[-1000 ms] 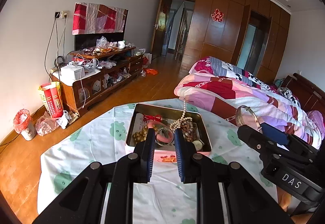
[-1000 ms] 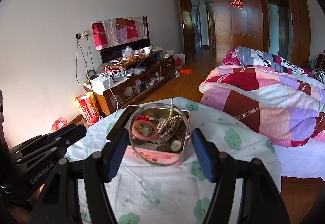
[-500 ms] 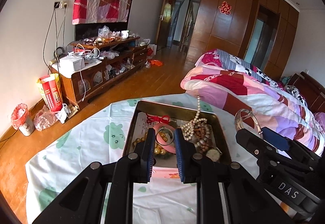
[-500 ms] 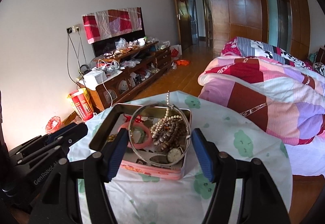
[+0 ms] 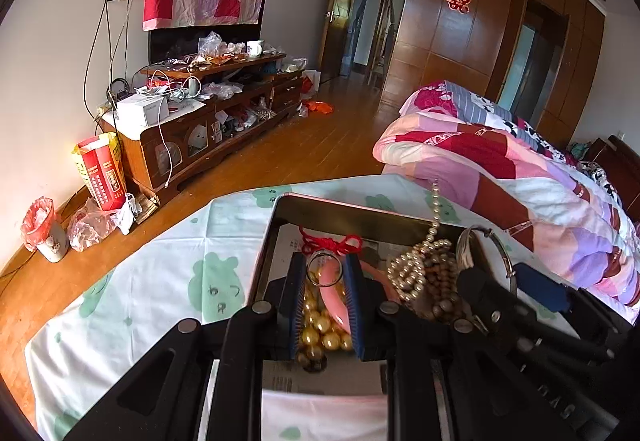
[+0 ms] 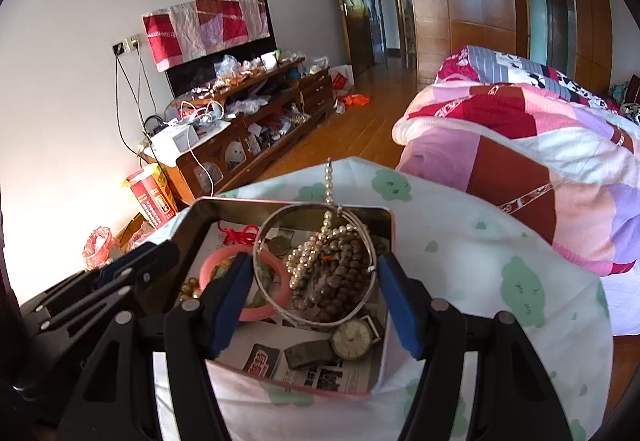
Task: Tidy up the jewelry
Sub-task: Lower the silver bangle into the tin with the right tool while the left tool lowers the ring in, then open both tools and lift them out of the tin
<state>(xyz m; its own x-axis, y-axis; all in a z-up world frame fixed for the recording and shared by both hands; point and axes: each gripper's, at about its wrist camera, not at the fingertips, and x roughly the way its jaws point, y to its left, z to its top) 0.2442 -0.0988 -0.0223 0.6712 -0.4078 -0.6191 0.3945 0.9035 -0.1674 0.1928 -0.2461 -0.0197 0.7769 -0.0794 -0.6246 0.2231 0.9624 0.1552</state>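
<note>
A metal tin (image 5: 328, 211) (image 6: 280, 203) on the table holds a pink bangle (image 6: 282, 295), pearl strand (image 6: 310, 257), brown bead bracelets (image 6: 340, 273), gold beads (image 5: 320, 333), a red cord (image 5: 332, 245) and a wristwatch (image 6: 352, 339). My left gripper (image 5: 325, 269) is shut on a small silver ring (image 5: 325, 269), low over the tin's left part. My right gripper (image 6: 316, 273) is shut on a large silver bangle (image 6: 316, 317) above the tin's middle; the bangle also shows in the left wrist view (image 5: 490, 253).
The table carries a white cloth with green prints (image 5: 168, 281). A bed with a pink patchwork quilt (image 5: 500, 177) lies right. A cluttered wooden TV cabinet (image 5: 208, 109) stands along the left wall, with a red bin (image 5: 40, 229) and bags on the floor.
Both grippers have moved forward and down over the tin, still holding the ring and the bangle. The tin now fills more of both views.
</note>
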